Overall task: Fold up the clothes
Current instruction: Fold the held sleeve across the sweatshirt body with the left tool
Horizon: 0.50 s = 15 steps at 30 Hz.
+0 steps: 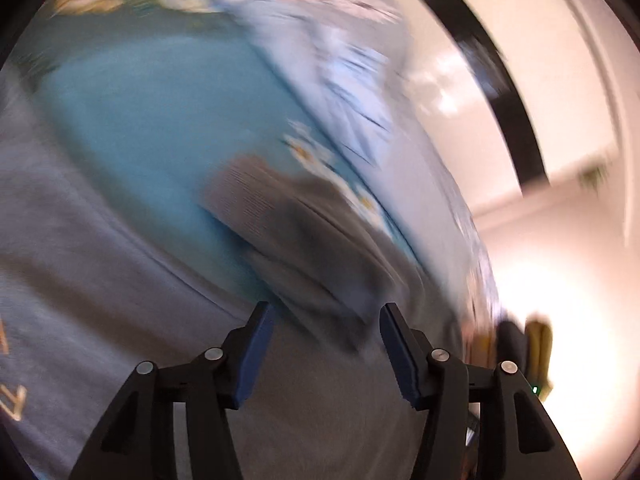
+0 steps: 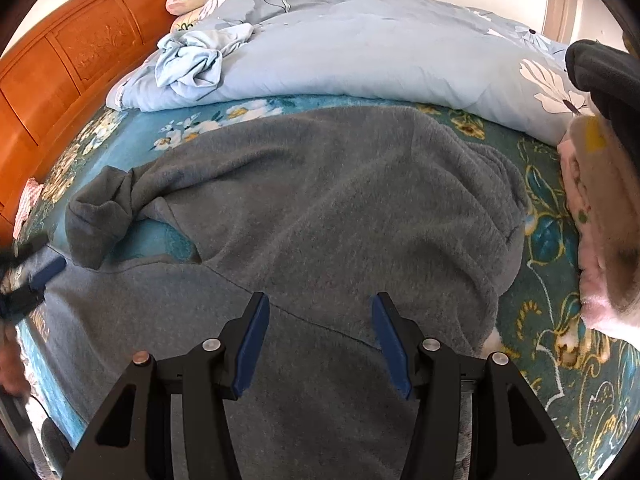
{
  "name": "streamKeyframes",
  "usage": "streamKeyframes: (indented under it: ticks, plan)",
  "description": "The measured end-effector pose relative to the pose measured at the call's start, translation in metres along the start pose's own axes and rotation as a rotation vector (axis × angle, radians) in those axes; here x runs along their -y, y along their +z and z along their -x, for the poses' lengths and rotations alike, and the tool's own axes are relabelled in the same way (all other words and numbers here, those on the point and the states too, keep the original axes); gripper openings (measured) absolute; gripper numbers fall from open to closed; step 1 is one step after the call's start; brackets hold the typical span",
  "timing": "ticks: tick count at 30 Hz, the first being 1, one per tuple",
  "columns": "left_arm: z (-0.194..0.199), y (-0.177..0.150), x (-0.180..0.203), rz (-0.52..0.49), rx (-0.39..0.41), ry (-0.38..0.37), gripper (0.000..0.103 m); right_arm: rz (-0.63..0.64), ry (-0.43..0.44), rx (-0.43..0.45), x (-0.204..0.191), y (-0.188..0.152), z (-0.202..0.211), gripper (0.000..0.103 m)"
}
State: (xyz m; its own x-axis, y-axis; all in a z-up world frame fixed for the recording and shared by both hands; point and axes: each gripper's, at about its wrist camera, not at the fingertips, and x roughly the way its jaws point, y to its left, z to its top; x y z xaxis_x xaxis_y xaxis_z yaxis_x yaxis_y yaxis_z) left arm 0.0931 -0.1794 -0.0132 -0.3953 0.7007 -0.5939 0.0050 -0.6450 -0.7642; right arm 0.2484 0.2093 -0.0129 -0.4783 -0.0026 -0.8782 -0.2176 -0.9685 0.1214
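One grey sweatshirt [image 2: 320,208] lies spread on the bed's teal floral sheet [image 2: 560,240], one sleeve [image 2: 100,216] folded. Pale lettering near its hem is too blurred to read. Both left tongs [image 1: 326,354] and right tongs [image 2: 320,344] stand spread, pinching nothing. One blue duvet [image 2: 360,52] lies behind.

**Blurred left view, clipped edges on the right**

The left wrist view is smeared throughout: the grey sweatshirt's cuff [image 1: 276,204] and the pale blue duvet [image 1: 352,92] lose their edges. In the right wrist view the left gripper [image 2: 40,276] is blurred and cut by the frame edge, as is the sweatshirt's [image 2: 320,208] near hem, whose printed lettering [image 2: 40,324] is unreadable
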Motion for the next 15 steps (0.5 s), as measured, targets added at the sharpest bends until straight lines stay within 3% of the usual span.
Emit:
streamKeyframes:
  ticks: [4, 9, 11, 13, 15]
  plan:
    - [-0.013, 0.036, -0.016, 0.203, -0.005, -0.045, 0.059, -0.003, 0.009, -0.005, -0.003, -0.001, 0.000, 0.055]
    - [-0.042, 0.054, -0.013, 0.285, -0.087, 0.026, 0.057, 0.004, -0.001, -0.003, -0.004, 0.001, 0.003, 0.055]
    - [-0.050, 0.055, -0.010, 0.296, -0.095, 0.053, 0.045, -0.004, -0.006, -0.006, -0.001, 0.002, 0.004, 0.055]
    - [-0.053, 0.055, -0.012, 0.305, -0.099, 0.076, 0.009, -0.011, -0.013, -0.014, 0.001, 0.003, 0.003, 0.055]
    - [-0.053, 0.056, -0.012, 0.298, -0.089, 0.092, 0.008, -0.014, -0.019, -0.018, 0.002, 0.003, 0.004, 0.055]
